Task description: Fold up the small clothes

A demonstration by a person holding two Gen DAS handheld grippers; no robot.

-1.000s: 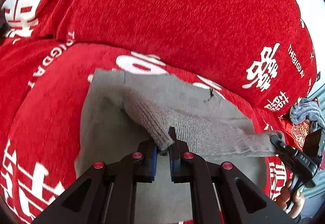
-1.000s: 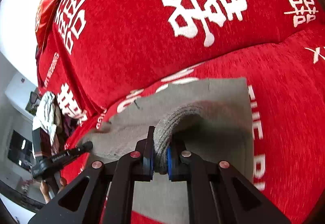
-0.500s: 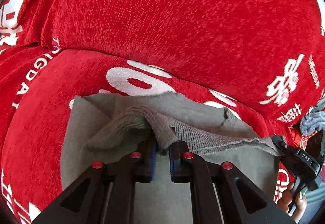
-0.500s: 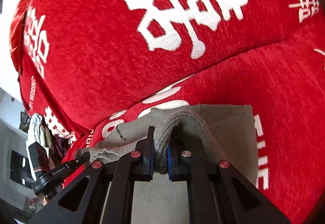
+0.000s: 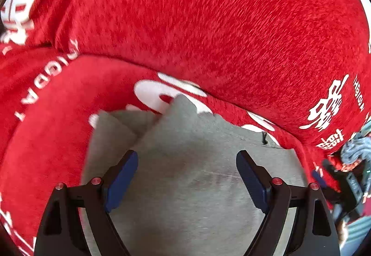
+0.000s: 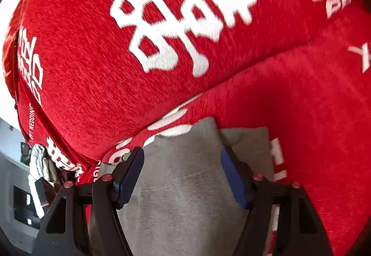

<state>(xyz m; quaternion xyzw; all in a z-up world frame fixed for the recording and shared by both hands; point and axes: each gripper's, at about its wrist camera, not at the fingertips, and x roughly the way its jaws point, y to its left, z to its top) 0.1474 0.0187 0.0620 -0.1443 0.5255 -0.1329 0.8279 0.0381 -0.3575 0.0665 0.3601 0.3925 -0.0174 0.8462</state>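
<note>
- Both folded-over edges of the grey knit garment (image 5: 197,186) now lie dropped flat instead of pinched up; it rests on the red sofa seat (image 5: 46,135), near the backrest (image 5: 208,24).
- Left hand-held gripper (image 5: 186,177) and right hand-held gripper (image 6: 182,172) have just been opening, released, nothing clamped.
- I'd worry the far corner (image 5: 180,103) sticking up springs back, or a pad (image 6: 233,177) snags the knit when lifting away.
</note>
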